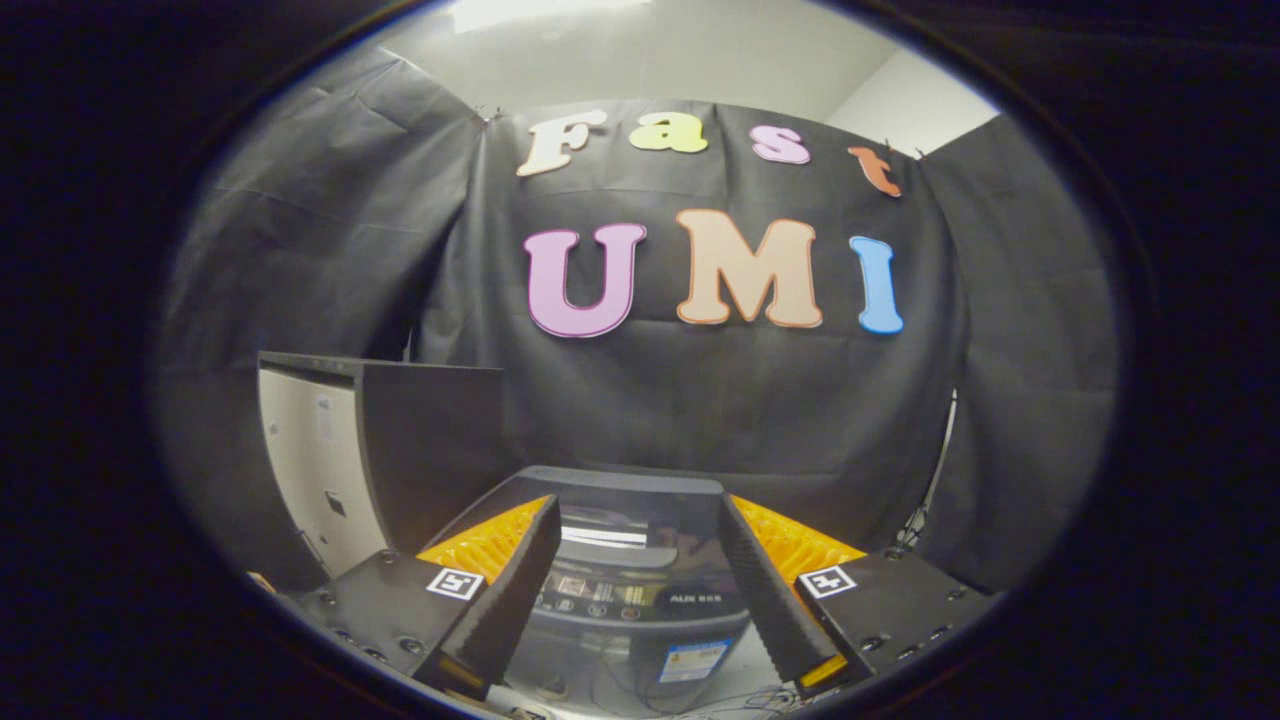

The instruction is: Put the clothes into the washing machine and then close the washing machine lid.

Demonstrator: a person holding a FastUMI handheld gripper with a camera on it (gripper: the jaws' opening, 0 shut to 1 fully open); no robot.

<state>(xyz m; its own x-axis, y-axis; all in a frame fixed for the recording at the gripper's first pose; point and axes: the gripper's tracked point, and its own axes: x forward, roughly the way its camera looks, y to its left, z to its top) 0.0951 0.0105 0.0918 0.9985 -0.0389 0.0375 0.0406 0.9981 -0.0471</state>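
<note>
The tongs (640, 600) are standing wide apart with nothing gripped between the fingers (505, 590). The washing machine (635, 590) is sitting just ahead of and between them, its dark lid (625, 485) lying down over the top and its control strip facing the tongs. A black-and-white cabinet (370, 460) is standing beyond the left finger

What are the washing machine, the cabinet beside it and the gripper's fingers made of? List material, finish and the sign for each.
Washing machine: likely glossy dark plastic; its lid reflects a light strip.
Cabinet: seems matte dark board with a pale side panel; flat, dull faces.
Fingers: probably matte black rubbery or plastic pads, finely ribbed, with orange ribbed backs. The gripper is open, empty.
</note>
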